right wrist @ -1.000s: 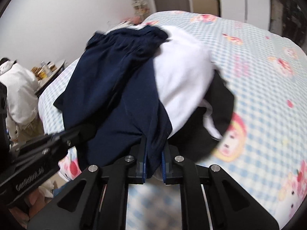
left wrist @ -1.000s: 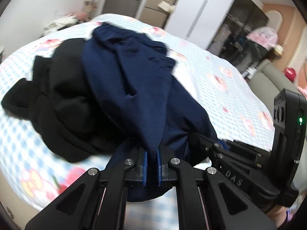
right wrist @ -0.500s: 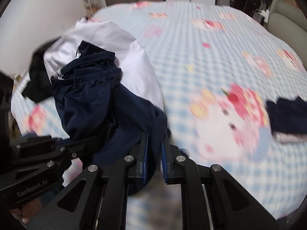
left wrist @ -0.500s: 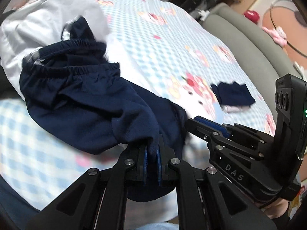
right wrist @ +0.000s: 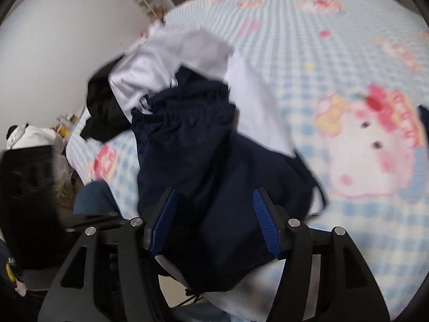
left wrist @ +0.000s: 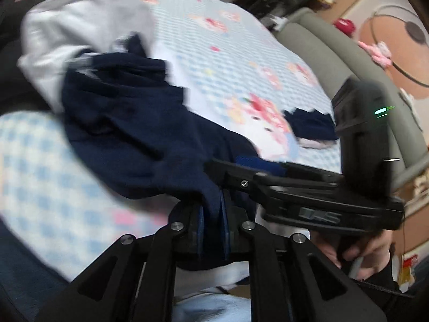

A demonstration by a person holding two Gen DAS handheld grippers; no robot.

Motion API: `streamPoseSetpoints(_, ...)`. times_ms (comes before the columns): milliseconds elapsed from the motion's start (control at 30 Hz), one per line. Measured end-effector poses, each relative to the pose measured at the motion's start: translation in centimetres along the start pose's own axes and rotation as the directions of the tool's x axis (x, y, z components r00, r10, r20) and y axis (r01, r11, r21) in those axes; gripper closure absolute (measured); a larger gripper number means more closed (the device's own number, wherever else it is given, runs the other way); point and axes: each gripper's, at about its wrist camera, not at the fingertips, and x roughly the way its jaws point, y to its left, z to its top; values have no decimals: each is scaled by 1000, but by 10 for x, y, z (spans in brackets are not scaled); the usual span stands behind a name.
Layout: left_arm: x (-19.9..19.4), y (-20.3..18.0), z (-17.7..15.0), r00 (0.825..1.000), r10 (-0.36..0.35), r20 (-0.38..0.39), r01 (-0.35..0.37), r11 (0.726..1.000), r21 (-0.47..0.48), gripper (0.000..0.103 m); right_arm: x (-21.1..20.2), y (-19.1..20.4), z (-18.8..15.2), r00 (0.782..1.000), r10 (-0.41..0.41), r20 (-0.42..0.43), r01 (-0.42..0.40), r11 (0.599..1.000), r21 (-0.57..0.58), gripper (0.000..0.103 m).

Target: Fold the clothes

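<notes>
A navy garment (left wrist: 134, 134) with an elastic waistband lies bunched on the bed, partly over a white garment (left wrist: 80, 29). My left gripper (left wrist: 213, 214) is shut on an edge of the navy garment. My right gripper (right wrist: 214, 214) is open, its blue pads wide apart on either side of the navy garment (right wrist: 203, 161), which lies loose between them. The right gripper also shows in the left wrist view (left wrist: 308, 187), just right of the left one. The white garment (right wrist: 174, 53) lies beyond the navy one.
The bed has a blue-checked sheet (right wrist: 348, 67) with pink cartoon prints. A black garment (right wrist: 104, 107) lies at the far left edge. A small folded navy piece (left wrist: 311, 128) sits near the bed's right edge. A grey sofa (left wrist: 335, 53) stands beyond.
My right gripper has opened and let go of the navy garment. The navy garment has been dragged off the pile toward the near edge of the bed. My left gripper still holds it.
</notes>
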Motion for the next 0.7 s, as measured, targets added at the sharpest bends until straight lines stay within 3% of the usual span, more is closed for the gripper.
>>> streamPoseSetpoints(67, -5, 10, -1, 1000, 16, 8, -16, 999, -29, 84, 23, 2, 0, 998, -47, -38, 47, 999, -15, 47)
streamPoseSetpoints(100, -8, 15, -2, 1000, 25, 12, -24, 999, -44, 83, 33, 8, -1, 994, -99, -41, 97, 994, -54, 59)
streamPoseSetpoints(133, -11, 20, -3, 999, 33, 16, -32, 998, -58, 82, 37, 12, -2, 989, -146, -29, 143, 986, -81, 85)
streamPoseSetpoints(167, -13, 25, -3, 999, 41, 20, -40, 997, -73, 82, 40, 16, -2, 981, -191, -14, 189, 976, -107, 94)
streamPoseSetpoints(200, -16, 30, -4, 998, 50, 24, -47, 995, -88, 82, 44, 19, -3, 972, -236, 2, 234, 963, -131, 96)
streamPoseSetpoints(267, -16, 46, 2, 996, 83, 36, -77, 986, -146, 70, 45, 22, -3, 952, -303, 32, 305, 941, -149, 98)
streamPoseSetpoints(300, -14, 51, 5, 995, 98, 36, -91, 981, -169, 65, 40, 20, -3, 931, -359, 63, 365, 919, -149, 98)
streamPoseSetpoints(400, -1, 58, 13, 990, 137, 21, -132, 978, -162, 66, 17, 8, -3, 852, -507, 131, 522, 840, -148, 99)
streamPoseSetpoints(533, 16, 61, 24, 991, 134, 4, -132, 977, -168, 64, -17, -30, -4, 767, -627, 138, 639, 767, -60, 99)
streamPoseSetpoints(567, 21, 60, 25, 988, 151, 5, -148, 973, -179, 61, -27, -39, -3, 748, -650, 135, 659, 752, -32, 99)
streamPoseSetpoints(600, 25, 59, 26, 988, 153, 8, -149, 970, -191, 50, -36, -49, -3, 729, -672, 132, 678, 735, -5, 99)
streamPoseSetpoints(633, 30, 61, 24, 993, 119, 4, -116, 970, -214, 38, -45, -59, -2, 709, -694, 127, 697, 717, 23, 99)
streamPoseSetpoints(700, 45, 61, 19, 999, 40, -12, -42, 964, -263, 35, -64, -78, -1, 668, -735, 117, 732, 677, 78, 98)
